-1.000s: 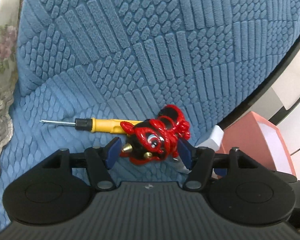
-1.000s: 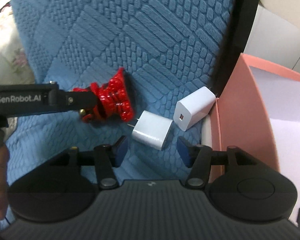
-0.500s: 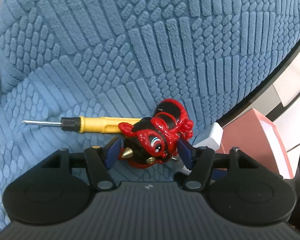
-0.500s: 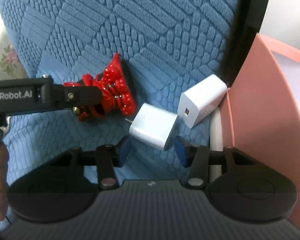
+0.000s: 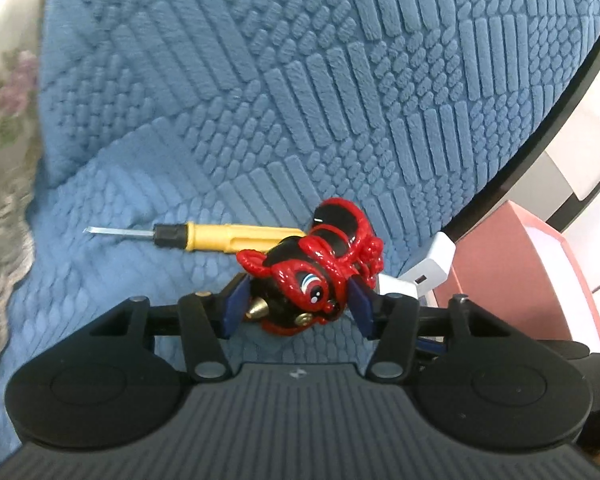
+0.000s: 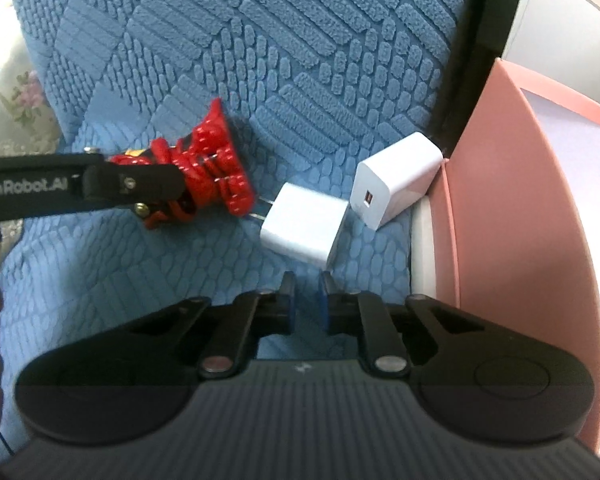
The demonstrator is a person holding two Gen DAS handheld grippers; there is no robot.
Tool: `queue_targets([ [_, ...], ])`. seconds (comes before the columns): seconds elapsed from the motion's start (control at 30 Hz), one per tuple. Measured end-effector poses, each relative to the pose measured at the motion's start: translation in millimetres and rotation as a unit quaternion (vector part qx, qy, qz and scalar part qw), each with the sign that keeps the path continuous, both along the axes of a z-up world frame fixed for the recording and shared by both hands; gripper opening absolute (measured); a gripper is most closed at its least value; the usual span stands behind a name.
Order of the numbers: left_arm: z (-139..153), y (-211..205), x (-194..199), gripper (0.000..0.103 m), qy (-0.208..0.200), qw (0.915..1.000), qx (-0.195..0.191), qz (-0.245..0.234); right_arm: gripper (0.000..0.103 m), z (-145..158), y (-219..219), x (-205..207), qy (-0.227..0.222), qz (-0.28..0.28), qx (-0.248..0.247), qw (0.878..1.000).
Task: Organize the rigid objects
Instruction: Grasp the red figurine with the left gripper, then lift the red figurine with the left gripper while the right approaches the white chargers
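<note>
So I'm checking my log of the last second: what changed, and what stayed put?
The right hand-held gripper narrowed its fingers from wide apart to nearly shut, gripping nothing, just short of the near white charger. The left hand-held gripper stays around the red figurine. Screwdriver, far charger and pink box are unmoved.

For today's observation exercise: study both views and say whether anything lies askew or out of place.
Yes. The white charger with prongs lies tilted on the blue cushion, one corner overlapping the second white charger, which leans against the pink box. The yellow screwdriver lies loose beside the red figurine.
</note>
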State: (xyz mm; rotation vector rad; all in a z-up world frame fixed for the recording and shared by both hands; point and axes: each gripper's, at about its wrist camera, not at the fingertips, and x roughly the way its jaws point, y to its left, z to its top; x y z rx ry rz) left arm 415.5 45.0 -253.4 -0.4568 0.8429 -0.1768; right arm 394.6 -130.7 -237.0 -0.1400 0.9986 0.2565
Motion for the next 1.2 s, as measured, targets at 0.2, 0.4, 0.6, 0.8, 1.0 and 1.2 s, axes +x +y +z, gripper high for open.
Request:
queue_targets([
  [0.2,13.5,6.3,-32.0,0.059,0.013,0.9994,0.005,0.031,0.014,7.6,1.1,-16.2,-0.001,0.008,0.001,1.000],
  [0.4,24.9,14.0,-71.7,0.059,0.027,0.9980,0.028,0.050,0.014,14.7,-2.3,-41.1,0.002,0.019,0.008,1.000],
  [0.6,37.0,11.7,-105.3,0.059,0.034,0.9962,0.051,0.062,0.014,23.5,-4.8,-56.5,-0.004,0.032,0.012,0.999],
  [0.8,40.3,4.2,-116.0,0.059,0.027,0.9964,0.060,0.053,0.014,28.1,-12.7,-51.0,0.000,0.033,0.021,0.999],
  [1.0,39.8,-6.9,-111.9,0.059,0.009,0.9966,0.070,0.043,0.028,20.2,-11.3,-23.2,0.002,0.004,0.031,1.000],
  [1.2,40.3,-3.0,-108.1,0.059,-0.008,0.9974,0.048,0.053,0.057,7.1,-13.9,13.4,0.000,-0.069,0.071,0.995],
])
